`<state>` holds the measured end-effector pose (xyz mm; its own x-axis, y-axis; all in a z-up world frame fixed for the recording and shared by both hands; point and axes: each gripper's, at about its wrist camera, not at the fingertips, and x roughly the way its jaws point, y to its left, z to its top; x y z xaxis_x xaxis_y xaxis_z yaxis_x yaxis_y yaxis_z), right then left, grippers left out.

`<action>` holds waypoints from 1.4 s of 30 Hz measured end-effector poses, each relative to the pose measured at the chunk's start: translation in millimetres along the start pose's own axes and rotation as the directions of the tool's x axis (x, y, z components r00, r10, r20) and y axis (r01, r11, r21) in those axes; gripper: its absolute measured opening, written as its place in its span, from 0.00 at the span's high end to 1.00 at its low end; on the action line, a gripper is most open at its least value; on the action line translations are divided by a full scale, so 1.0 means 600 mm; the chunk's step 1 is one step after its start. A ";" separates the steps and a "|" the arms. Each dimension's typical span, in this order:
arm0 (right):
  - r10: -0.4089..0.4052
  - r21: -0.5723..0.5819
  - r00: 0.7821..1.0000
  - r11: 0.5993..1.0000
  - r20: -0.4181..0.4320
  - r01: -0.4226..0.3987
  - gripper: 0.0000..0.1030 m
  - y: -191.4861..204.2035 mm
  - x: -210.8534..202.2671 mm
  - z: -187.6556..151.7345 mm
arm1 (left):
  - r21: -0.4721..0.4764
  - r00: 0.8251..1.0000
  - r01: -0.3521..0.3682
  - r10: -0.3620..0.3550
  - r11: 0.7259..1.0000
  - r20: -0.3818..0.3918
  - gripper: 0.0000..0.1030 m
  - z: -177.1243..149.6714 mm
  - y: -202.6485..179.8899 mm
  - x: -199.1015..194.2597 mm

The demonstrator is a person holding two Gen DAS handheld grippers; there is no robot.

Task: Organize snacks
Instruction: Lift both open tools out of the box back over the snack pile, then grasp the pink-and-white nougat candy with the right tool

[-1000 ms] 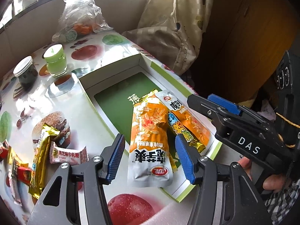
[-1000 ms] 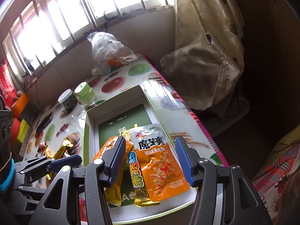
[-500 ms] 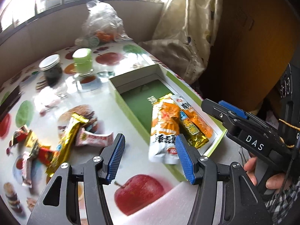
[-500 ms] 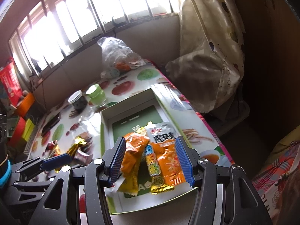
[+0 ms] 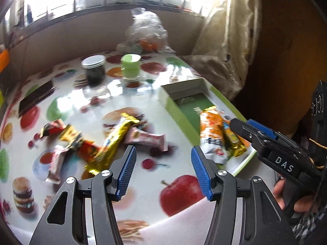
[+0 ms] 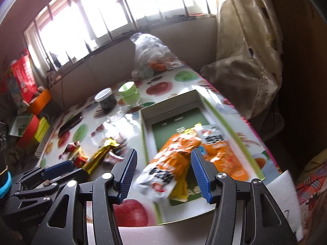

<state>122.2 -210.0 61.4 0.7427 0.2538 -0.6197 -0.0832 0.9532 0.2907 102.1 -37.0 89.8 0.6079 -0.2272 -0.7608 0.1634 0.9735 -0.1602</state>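
Three orange snack packets (image 6: 173, 159) lie piled in the green-rimmed box (image 6: 146, 140) at the table's right side; in the left wrist view the packets (image 5: 212, 134) fill its near end. Loose snacks lie on the fruit-print tablecloth left of the box: a gold bar (image 5: 114, 140), a pink-and-white wrapper (image 5: 147, 136) and small red and gold wrappers (image 5: 69, 140). My left gripper (image 5: 162, 157) is open and holds nothing, above bare cloth between the loose snacks and the box. My right gripper (image 6: 163, 159) is open above the near end of the box, apart from the packets.
At the back stand a dark jar with a white lid (image 5: 94, 69), a green cup (image 5: 130, 66) and a clear plastic bag (image 5: 147, 32). A black flat device (image 5: 36, 97) lies far left. A curtain (image 5: 224, 51) hangs right. White foam (image 6: 280, 194) pads the near edge.
The left gripper has swung left, away from the box, so the loose snacks now lie ahead of it. The right gripper has drawn back and up from the packets. Both stay open.
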 end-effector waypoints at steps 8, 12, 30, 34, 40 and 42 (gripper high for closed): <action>0.058 -0.045 0.997 0.997 -0.047 -0.060 0.47 0.054 0.037 -0.015 | -0.108 0.998 -0.059 0.060 0.992 0.009 0.45 -0.024 0.082 -0.015; 0.075 -0.097 0.994 0.992 -0.080 -0.083 0.47 0.082 0.062 -0.020 | -0.151 0.997 -0.079 0.080 0.985 0.007 0.45 -0.036 0.117 -0.020; 0.030 -0.458 0.972 0.879 -0.232 -0.136 0.47 0.185 0.184 -0.032 | -0.251 0.993 -0.116 0.113 0.961 -0.028 0.45 -0.065 0.202 -0.010; 0.016 -0.465 0.965 0.874 -0.261 -0.140 0.47 0.191 0.211 -0.030 | -0.257 0.994 -0.110 0.107 0.960 -0.026 0.45 -0.063 0.210 -0.008; 0.010 -0.480 0.963 0.866 -0.271 -0.144 0.55 0.201 0.229 -0.030 | -0.252 0.995 -0.096 0.092 0.963 -0.029 0.45 -0.057 0.216 -0.001; 0.007 -0.481 0.963 0.865 -0.270 -0.141 0.58 0.202 0.231 -0.032 | -0.251 0.996 -0.093 0.088 0.963 -0.031 0.45 -0.054 0.216 0.003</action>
<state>202.2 -56.4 -3.1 0.5348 0.2952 -0.7917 -0.4964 0.8680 -0.0118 99.0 89.8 47.5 0.5952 -0.1396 -0.7914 -0.0946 0.9658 -0.2415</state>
